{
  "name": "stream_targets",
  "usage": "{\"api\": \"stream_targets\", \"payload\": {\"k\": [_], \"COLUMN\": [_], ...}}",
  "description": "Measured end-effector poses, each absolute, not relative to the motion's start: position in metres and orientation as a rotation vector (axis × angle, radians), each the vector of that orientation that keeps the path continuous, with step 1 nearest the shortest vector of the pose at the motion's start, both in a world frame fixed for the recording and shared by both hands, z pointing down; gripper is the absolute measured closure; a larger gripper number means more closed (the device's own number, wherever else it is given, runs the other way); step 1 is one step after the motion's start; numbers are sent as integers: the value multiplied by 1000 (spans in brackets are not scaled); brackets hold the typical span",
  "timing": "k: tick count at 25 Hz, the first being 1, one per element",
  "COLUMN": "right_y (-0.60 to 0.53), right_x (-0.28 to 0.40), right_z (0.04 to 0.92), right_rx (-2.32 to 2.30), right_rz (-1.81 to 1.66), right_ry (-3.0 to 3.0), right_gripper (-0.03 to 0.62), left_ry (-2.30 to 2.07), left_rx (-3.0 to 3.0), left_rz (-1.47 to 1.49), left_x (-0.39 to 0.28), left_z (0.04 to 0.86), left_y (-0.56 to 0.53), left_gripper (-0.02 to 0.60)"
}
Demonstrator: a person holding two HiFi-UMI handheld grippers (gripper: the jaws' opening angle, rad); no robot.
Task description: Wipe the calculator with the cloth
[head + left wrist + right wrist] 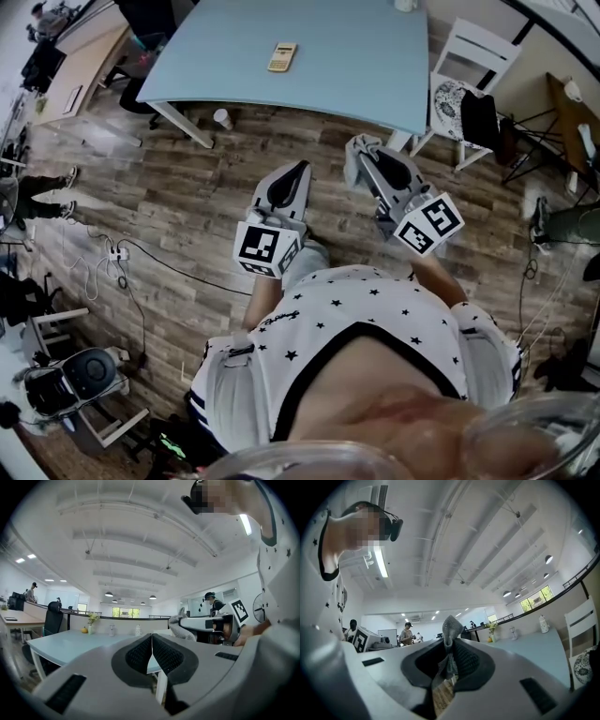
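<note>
Currently both grippers hang over the wood floor (178, 197), short of the table's near edge and not yet over the table (375, 66).

Calculator (282, 56): lies flat on the pale blue table, left of centre. Its long axis runs away from the person, with the far end tipped slightly right. It is too small to tell which end carries the display. Bare tabletop surrounds it on every side, and it is well apart from the near edge and from both grippers.

Left gripper (300, 169): its own view shows the jaws pressed together with nothing between the pads (140, 656). They point level across the tabletop (70, 644).

Right gripper (373, 155): the jaws are clamped on the grey cloth (449, 641). A fold of cloth pokes up past the jaw tips and the rest hangs down between the pads. In the head view the cloth (354, 173) is bunched at the gripper's nose. The left gripper view shows it (180, 629) drooping off the front of the right gripper (206, 623).

The two grippers sit side by side, near each other but not touching.

Edges and room: a paper cup (222, 118) stands on the floor by the table leg, left of the grippers. A white chair (473, 52) sits at the table's right corner, beside the right gripper's side.
</note>
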State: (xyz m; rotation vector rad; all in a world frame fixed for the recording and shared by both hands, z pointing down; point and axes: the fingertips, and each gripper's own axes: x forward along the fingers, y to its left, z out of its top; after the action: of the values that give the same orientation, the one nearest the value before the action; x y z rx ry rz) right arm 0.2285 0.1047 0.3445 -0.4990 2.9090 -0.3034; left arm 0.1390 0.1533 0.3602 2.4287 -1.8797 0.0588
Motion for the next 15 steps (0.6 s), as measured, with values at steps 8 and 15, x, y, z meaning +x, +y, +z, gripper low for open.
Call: {"api": "stream_targets", "payload": {"k": [8, 15], "right_y": [81, 64], "right_x": [166, 125], "right_z": [345, 350], "right_rx": [-492, -525], "right_rz": [-294, -300], "right_ry": [2950, 2959], "right_gripper": [557, 556], "left_ry": [-1895, -1872], "left_rx": [2399, 2407], "left_rz": [25, 32], "left_x": [76, 33], "left_z": [361, 367], "left_y": [132, 117], "left_gripper": [552, 552]}}
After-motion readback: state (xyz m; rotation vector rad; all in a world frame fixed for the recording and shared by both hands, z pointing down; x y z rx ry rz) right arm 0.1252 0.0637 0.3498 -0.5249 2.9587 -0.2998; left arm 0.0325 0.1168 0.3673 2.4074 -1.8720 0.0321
